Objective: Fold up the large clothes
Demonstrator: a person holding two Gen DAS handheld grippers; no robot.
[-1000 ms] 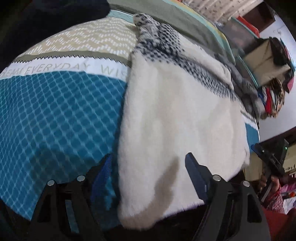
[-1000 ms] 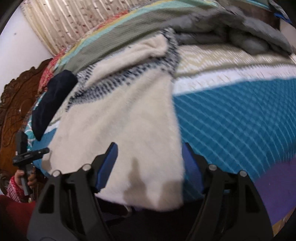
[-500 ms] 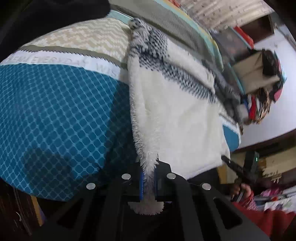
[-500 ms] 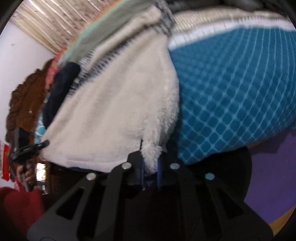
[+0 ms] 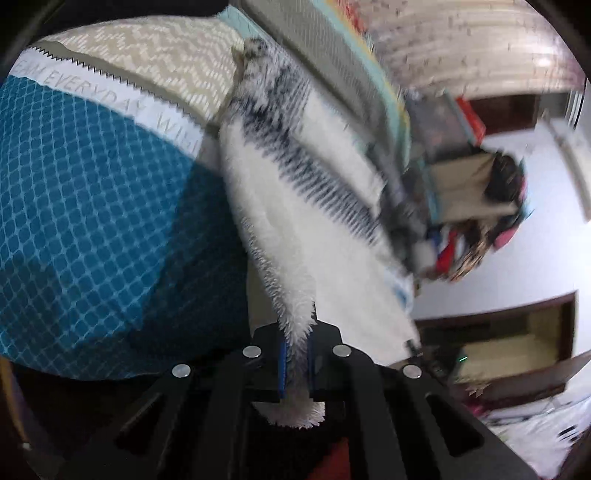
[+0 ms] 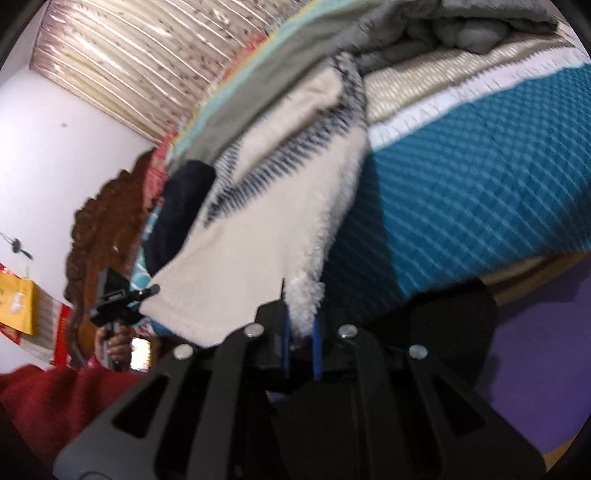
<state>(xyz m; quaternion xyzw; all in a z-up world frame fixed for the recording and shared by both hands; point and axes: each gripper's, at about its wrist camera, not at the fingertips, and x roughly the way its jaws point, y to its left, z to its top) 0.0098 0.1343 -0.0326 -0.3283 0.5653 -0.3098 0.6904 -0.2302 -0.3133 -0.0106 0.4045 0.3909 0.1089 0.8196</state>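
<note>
Fingers of left gripper (image 5: 295, 363) and right gripper (image 6: 301, 341): both pairs pinched on fluffy hem corners of one cream fleece garment (image 6: 266, 229), dark-patterned band at its far end. Garment lifted at near edge, far end resting on teal quilted bedspread (image 5: 92, 229).

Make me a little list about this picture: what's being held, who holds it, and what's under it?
Thing held: fluffy white sweater with a dark zigzag band
Left hand-held gripper: shut on the sweater's near edge
Right hand-held gripper: shut on the sweater's near edge, at the other corner
Sweater's state: near end lifted, far end lying on the bed
Underneath: blue checked bedspread
Also on the bed: grey blanket, dark cloth
</note>
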